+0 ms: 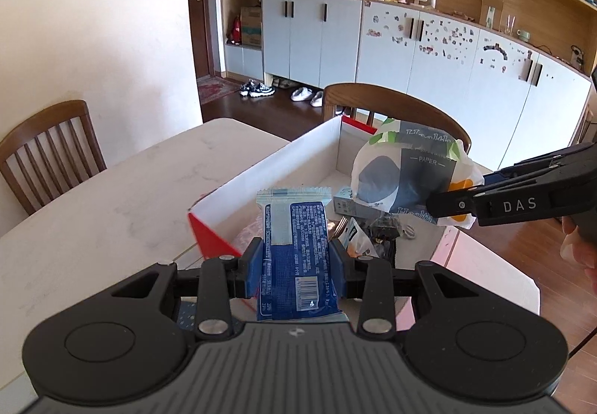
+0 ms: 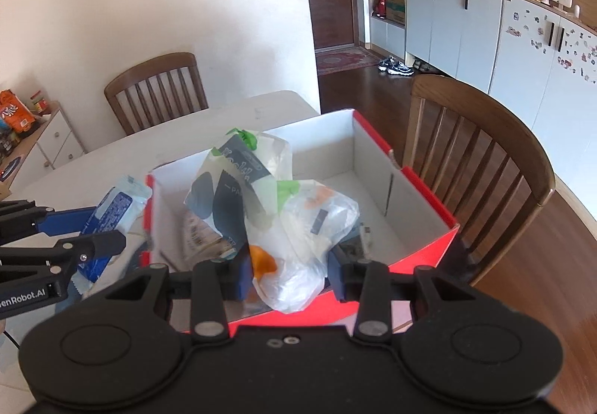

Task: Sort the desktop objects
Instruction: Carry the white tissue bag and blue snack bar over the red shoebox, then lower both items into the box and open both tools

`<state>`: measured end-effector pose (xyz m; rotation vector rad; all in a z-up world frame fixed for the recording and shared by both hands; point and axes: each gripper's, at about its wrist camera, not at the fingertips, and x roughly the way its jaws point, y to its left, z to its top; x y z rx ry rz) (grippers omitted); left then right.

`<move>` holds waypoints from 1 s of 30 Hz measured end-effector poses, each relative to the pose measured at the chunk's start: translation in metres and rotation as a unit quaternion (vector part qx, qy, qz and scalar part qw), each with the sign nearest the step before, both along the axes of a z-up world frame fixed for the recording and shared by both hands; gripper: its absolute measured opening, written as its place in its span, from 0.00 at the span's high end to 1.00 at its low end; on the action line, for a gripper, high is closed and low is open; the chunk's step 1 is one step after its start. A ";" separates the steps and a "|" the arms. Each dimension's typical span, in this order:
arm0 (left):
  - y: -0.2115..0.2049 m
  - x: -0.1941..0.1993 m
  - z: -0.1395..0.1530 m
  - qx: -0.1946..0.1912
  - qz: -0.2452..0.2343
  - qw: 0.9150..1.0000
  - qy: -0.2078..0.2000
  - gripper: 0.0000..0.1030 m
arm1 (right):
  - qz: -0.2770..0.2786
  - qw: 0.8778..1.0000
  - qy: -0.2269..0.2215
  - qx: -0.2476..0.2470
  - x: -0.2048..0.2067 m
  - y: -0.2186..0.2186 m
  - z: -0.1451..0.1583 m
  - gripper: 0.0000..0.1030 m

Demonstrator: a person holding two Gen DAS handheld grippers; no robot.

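Here, in the left wrist view, our left gripper [image 1: 296, 259] clamps a blue packet [image 1: 294, 250] above the box's [image 1: 261, 175] near edge. In the right wrist view, our right gripper [image 2: 287, 274] pinches a plastic bag [image 2: 298, 227] over the box [image 2: 421, 186]; its far half has open room.

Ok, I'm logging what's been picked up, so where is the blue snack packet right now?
The blue foil snack packet is clamped upright in the left gripper, just outside the red-and-white cardboard box's near left corner.

white wall [image 1: 93, 22], wooden chairs [image 2: 481, 160] (slatted), dark floor [image 1: 276, 112].
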<state>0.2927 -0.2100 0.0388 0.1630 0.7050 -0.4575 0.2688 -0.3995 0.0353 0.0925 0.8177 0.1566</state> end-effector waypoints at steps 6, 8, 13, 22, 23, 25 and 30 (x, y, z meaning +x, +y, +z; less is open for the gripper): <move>-0.017 0.027 -0.011 0.004 0.005 1.000 0.007 0.65 | 0.000 1.000 0.003 -0.012 0.020 -0.013 -0.015 0.62; -0.023 0.035 -0.015 0.010 0.006 1.000 0.011 0.65 | -0.006 1.000 0.008 -0.015 0.028 -0.017 -0.022 0.62; -0.041 0.048 -0.029 0.032 0.000 0.999 0.021 0.65 | -0.003 1.000 0.016 -0.019 0.042 -0.020 -0.035 0.62; -0.056 0.075 -0.051 0.046 0.017 0.997 0.057 0.65 | 0.006 0.999 0.034 -0.037 0.059 -0.021 -0.055 0.62; -0.057 0.077 -0.053 0.048 0.019 0.997 0.062 0.65 | 0.006 0.999 0.036 -0.037 0.061 -0.021 -0.057 0.62; -0.059 0.080 -0.058 0.051 0.022 0.996 0.070 0.65 | 0.009 0.998 0.038 -0.040 0.062 -0.022 -0.060 0.61; -0.065 0.088 -0.067 0.062 0.029 0.993 0.092 0.65 | 0.012 0.997 0.041 -0.058 0.064 -0.017 -0.066 0.61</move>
